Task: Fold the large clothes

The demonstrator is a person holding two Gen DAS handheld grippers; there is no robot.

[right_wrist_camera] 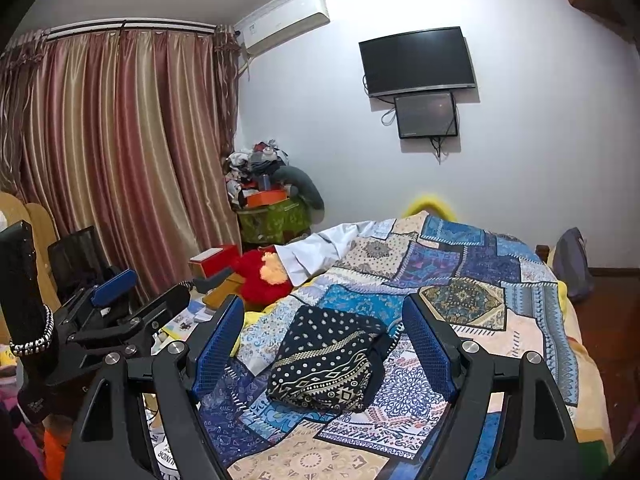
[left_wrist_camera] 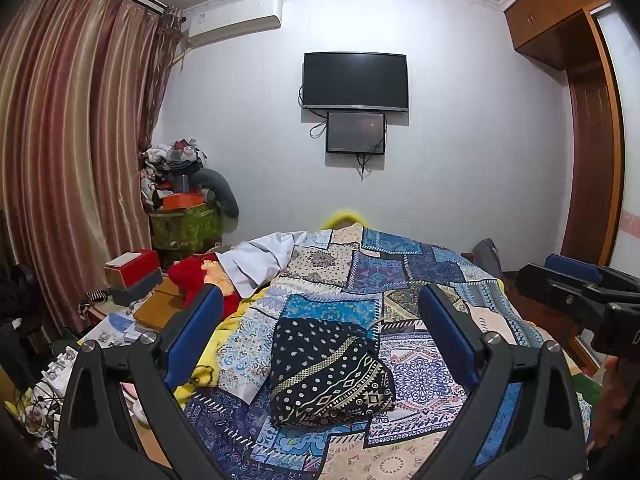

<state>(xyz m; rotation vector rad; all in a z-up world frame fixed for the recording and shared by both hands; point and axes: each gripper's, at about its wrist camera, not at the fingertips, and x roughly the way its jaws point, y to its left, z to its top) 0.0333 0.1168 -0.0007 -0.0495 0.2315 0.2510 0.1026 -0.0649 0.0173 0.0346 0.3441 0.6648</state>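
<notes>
Left wrist view: the patchwork bedspread (left_wrist_camera: 420, 272) fills my sight, and on it lies the folded black patterned garment (left_wrist_camera: 330, 372), a compact bundle. A green bin (left_wrist_camera: 186, 230) by the curtain overflows with clutter. My left claw (left_wrist_camera: 320, 316) and right claw (right_wrist_camera: 322, 320) gape, holding nothing.

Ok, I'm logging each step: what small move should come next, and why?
Probably nothing more than backing away: the black patterned garment already lies as a compact folded bundle on the patchwork bedspread, and both the left gripper and right gripper are open and empty.
</notes>
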